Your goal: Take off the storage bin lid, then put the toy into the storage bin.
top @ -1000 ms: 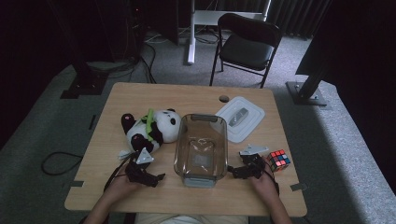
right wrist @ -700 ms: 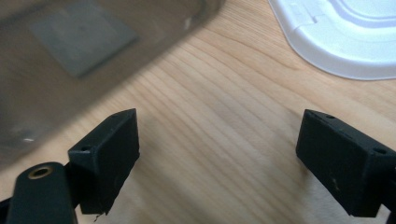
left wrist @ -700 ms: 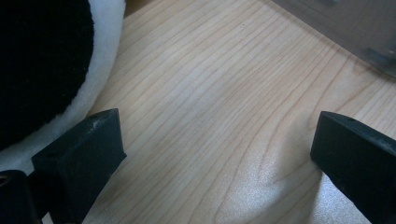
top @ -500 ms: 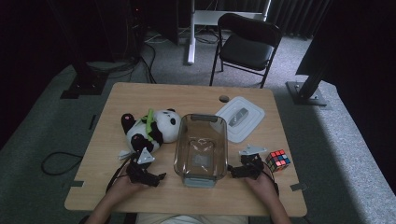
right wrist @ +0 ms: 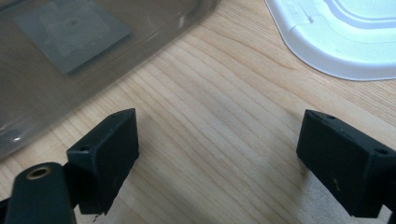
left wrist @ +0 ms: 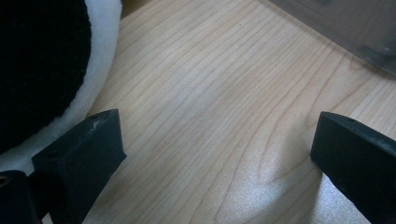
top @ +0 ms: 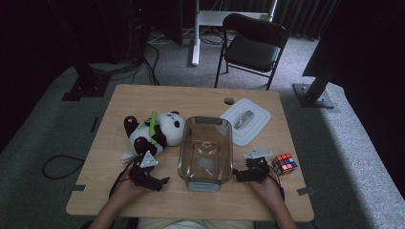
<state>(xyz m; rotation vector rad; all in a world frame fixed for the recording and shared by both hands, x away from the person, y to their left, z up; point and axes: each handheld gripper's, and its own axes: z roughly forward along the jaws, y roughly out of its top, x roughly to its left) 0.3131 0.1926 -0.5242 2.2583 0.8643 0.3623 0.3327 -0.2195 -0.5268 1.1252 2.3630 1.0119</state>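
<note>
Bench [top: 143, 102] of pale wood is carrying everything, and the work in hand is looking like a start: both claws are resting low at its near edge, flanking the clear rectangular plastic container [top: 206, 152] standing open in the middle. To the left of the container, a black-and-white plush panda with a green strap [top: 152, 133] is lying on its side, touching or nearly touching the container's left wall. Beyond the container's far right corner, a white rectangular plastic lid [top: 244, 121] is lying flat, apart from it. A small multicoloured puzzle cube [top: 284, 164] is sitting just beside the right claw [top: 240, 174].

The left claw [top: 160, 182] is spread wide with only bare wood between its jaws; in the left gripper view the panda's white and black fur is bulging in just beside one jaw. The right claw is likewise spread and pinching nothing, with the container's wall and the lid's corner ahead of it in the right gripper view.

Judging from this, nothing is grasped yet. The next move is likely calling for the left claw to close on the soft panda, which should squash readily, and lift it over the container's rim.
</note>
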